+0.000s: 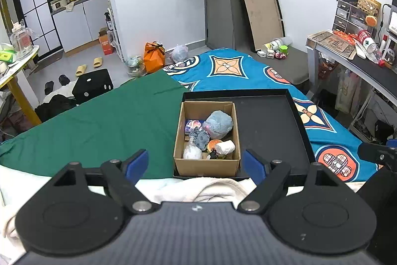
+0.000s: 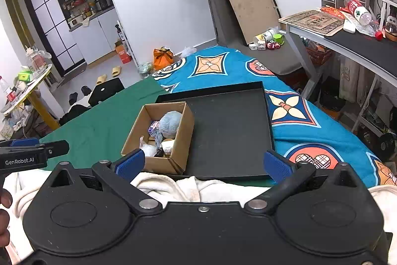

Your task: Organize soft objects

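Soft toys (image 1: 219, 124) in cardboard box (image 1: 207, 163); both grippers' fingers (image 1: 136, 162) wide apart, empty; left gripper (image 2: 34, 149) reads "GenRobot.AI".

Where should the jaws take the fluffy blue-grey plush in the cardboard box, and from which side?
Probably from above, across the rounded top of the blue-grey plush. It sits highest in the cardboard box, against the far right corner, so its walls block a side approach while its dome stays exposed. The left gripper stands open wide enough to straddle it, squeezing the soft pile left to right.

One cardboard box (image 1: 207, 163), one black tray (image 1: 270, 131)
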Demonstrator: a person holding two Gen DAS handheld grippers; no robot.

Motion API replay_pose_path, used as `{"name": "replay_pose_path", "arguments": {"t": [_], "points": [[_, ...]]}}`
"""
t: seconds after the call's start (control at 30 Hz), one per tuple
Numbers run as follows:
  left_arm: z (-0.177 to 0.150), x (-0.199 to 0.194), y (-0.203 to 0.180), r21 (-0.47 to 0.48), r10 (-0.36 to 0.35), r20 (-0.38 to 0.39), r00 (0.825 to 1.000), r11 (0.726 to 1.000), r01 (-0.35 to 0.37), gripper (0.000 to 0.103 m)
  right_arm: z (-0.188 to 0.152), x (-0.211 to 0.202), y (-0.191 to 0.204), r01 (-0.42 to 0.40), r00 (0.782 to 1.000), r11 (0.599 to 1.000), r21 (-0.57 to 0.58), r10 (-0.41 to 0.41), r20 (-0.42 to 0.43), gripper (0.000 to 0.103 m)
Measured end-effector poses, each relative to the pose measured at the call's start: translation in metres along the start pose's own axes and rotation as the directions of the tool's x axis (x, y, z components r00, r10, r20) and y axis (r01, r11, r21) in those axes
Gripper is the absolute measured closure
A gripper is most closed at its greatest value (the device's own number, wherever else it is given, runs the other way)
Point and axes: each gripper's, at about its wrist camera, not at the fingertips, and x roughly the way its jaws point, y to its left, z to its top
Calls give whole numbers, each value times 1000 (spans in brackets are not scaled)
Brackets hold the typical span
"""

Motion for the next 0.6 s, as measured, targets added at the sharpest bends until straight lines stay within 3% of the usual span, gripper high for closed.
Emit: {"name": "replay_pose_path", "arguments": {"t": [0.6], "points": [[-2, -5, -5, 1, 4, 3, 1000, 1000, -4, 21, -2, -2, -1, 4, 1000, 1000, -12, -4, 16, 0]]}}
